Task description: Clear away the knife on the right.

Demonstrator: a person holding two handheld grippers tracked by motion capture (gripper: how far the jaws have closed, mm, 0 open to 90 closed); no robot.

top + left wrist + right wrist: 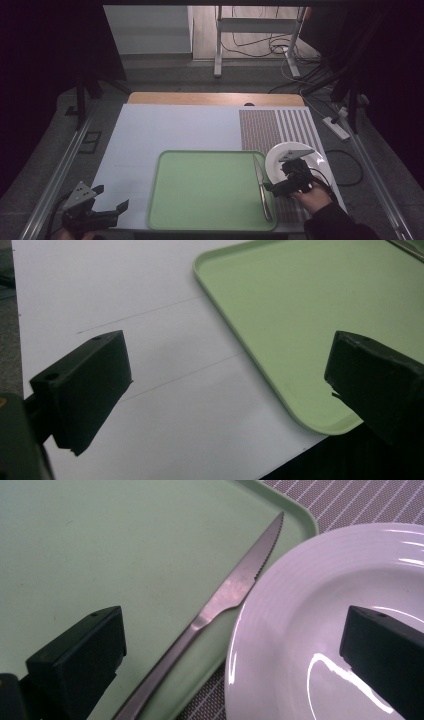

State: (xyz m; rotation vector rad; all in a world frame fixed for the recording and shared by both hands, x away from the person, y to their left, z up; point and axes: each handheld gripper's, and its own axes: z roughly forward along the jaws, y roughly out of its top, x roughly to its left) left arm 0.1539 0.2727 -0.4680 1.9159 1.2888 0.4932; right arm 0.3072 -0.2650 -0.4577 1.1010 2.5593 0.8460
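Right gripper view: right gripper (235, 655) has its jaws spread wide and empty, one over the green tray (100, 545), the other over the white plate (320, 630).
Knife: knife (220, 605) lies between those jaws, flat along the tray's edge, blade pointing away, just beside the plate's rim; nothing grips it.
Left gripper: left gripper (225, 390) also stands wide open with nothing held, over the white counter (125, 290), the tray's near corner by one jaw.
Done so far: judging by its lie, the knife is set down on the tray.
Left to do: likely the plate, not yet grasped; it sits on a striped mat (260, 130).
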